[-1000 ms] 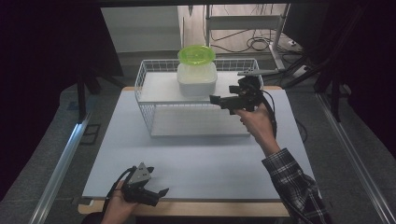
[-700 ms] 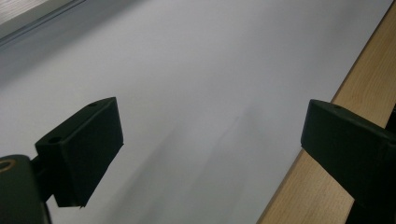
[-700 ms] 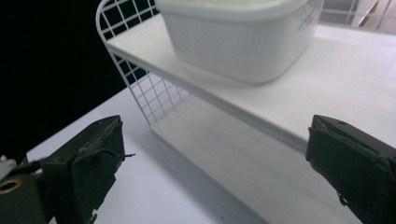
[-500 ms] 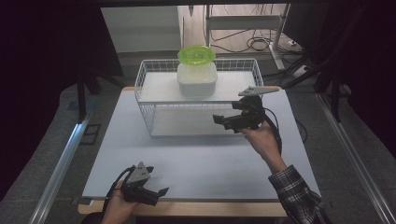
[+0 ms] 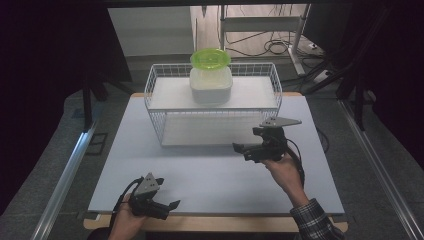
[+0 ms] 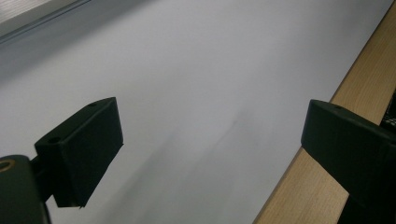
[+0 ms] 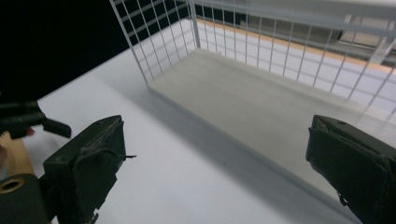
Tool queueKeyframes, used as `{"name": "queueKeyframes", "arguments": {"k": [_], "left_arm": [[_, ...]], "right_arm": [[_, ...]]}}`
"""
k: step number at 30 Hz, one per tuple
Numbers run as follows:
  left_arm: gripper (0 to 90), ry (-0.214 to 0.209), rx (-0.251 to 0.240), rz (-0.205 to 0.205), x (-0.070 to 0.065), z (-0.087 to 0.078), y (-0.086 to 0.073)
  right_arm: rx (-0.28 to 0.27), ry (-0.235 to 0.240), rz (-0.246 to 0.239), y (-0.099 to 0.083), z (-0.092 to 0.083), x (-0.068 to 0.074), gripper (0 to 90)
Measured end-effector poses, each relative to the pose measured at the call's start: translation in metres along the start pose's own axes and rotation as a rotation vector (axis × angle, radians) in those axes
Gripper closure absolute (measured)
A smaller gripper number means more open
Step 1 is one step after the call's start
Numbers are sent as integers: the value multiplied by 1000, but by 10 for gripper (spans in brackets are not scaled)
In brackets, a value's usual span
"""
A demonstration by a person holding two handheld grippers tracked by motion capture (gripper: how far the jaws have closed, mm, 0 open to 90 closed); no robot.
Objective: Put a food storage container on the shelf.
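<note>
Right gripper [image 5: 245, 149]: jaws wide apart, nothing between them, hovering above the table [image 5: 210, 170]. Wire rack [image 5: 214, 105]: just ahead of it, lower shelf open to its jaws. Lidded container [image 5: 210, 76]: atop the rack, beyond. Left gripper [image 5: 170, 206]: jaws spread, empty, at the table's near edge.

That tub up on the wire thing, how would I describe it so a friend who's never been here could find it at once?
Start at the white wire rack standing at the far side of the pale table. On its upper shelf, about the middle, sits a squat milky-white plastic container. Its round lime-green lid is the sole bright colour among the whites and greys around it.
</note>
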State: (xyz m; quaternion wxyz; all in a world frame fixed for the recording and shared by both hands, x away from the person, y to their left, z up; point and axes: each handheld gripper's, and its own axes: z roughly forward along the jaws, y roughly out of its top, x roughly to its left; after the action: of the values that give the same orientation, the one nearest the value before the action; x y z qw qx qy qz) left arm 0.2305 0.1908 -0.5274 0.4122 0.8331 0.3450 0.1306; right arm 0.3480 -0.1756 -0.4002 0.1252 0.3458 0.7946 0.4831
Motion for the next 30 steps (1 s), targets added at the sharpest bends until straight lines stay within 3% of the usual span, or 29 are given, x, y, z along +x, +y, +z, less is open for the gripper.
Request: {"name": "queueKeyframes", "arguments": {"k": [13, 23, 30], "left_arm": [[54, 12, -16, 9, 0, -1, -1], [52, 15, -20, 15, 0, -1, -1], [48, 18, -23, 18, 1, -1, -2]], "right_arm": [[27, -7, 10, -41, -5, 3, 21], [57, -45, -7, -73, -9, 8, 21], [120, -79, -43, -99, -8, 9, 21]]}}
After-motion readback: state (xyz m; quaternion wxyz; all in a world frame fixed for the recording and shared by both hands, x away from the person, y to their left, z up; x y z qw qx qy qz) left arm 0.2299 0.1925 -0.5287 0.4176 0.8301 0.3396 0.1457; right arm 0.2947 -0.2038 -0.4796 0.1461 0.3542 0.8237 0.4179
